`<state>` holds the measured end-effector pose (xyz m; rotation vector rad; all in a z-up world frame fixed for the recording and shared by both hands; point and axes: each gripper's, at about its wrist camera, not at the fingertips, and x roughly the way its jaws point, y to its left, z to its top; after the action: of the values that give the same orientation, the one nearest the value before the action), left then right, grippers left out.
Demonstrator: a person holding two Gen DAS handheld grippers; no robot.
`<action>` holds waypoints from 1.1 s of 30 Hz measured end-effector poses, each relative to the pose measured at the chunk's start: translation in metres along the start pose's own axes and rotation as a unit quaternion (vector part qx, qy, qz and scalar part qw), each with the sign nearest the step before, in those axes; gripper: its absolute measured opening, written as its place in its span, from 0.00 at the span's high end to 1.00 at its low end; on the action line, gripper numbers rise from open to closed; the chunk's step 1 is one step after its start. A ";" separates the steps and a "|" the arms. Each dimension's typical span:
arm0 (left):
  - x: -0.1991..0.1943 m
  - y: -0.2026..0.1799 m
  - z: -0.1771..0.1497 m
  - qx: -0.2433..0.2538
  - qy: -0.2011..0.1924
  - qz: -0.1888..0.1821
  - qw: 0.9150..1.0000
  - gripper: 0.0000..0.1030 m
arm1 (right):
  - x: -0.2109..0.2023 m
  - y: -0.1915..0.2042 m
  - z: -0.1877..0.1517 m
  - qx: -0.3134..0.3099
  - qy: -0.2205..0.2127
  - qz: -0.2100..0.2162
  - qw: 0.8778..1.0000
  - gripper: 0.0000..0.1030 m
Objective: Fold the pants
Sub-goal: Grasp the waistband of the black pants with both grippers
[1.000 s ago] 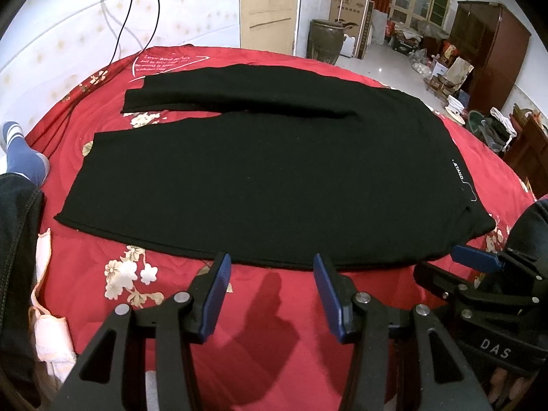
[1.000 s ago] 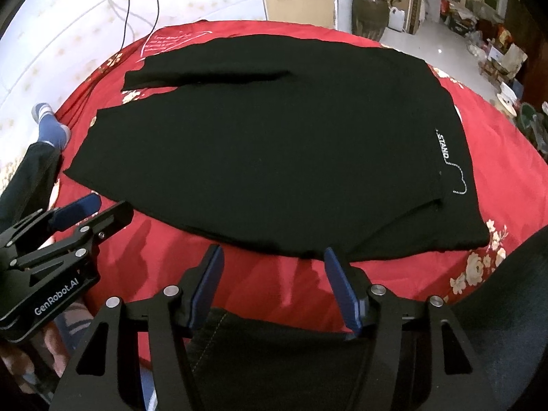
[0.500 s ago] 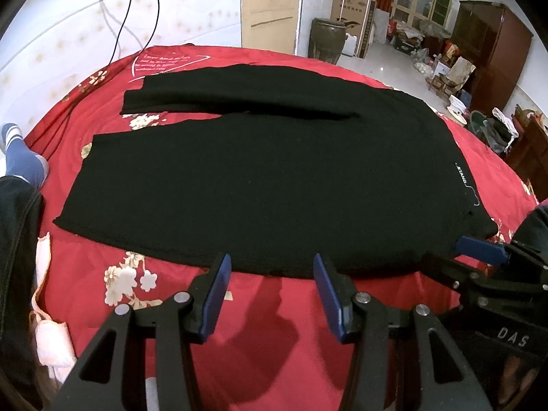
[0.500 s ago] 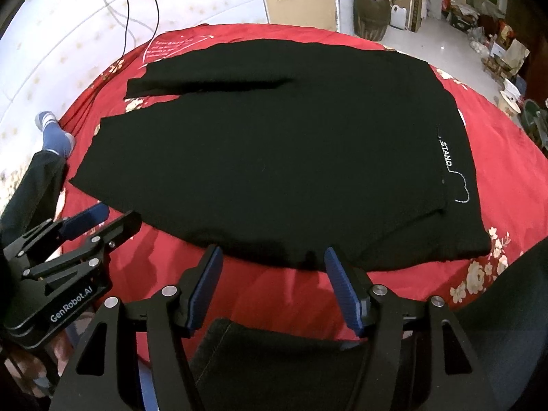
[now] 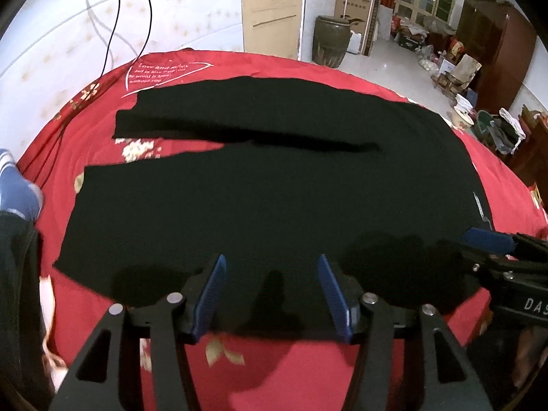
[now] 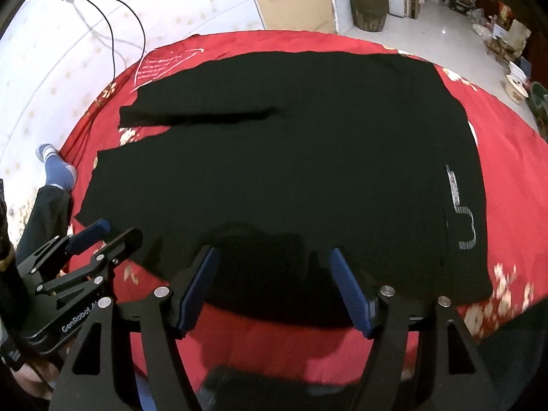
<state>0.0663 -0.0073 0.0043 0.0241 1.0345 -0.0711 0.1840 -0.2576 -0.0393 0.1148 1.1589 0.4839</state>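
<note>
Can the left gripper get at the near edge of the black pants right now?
Probably yes: the left gripper, jaws open and empty, hangs right over the near edge of the black pants, with nothing between.

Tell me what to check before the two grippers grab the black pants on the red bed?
1. Pants spread flat on the red bedspread: ok, both legs lie flat, apart at the cuffs.
2. Left gripper open: ok, its jaws have just been opening and nothing is between them.
3. Right gripper open: ok, its jaws have just been opening and hold nothing.
4. Both grippers over the near edge of the pants: ok, each hangs above that hem.
5. Pads touching the cloth: cannot tell.
6. Nothing lying on the pants: ok, only gripper shadows.
</note>
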 end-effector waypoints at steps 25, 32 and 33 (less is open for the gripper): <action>0.156 0.055 0.194 -0.006 0.003 0.041 0.999 0.37 | 0.110 -0.074 0.221 -0.082 -0.028 0.013 0.996 0.28; 0.175 0.048 0.201 0.005 0.000 0.047 0.999 0.31 | 0.146 -0.079 0.240 -0.139 0.008 0.027 0.990 0.26; 0.174 0.049 0.199 0.001 -0.002 0.046 0.999 0.31 | 0.153 -0.080 0.241 -0.149 0.018 0.027 0.988 0.26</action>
<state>0.3293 0.0223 -0.0442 0.0739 1.0277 0.0111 0.4724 -0.2257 -0.0977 -0.1208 1.1077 0.7040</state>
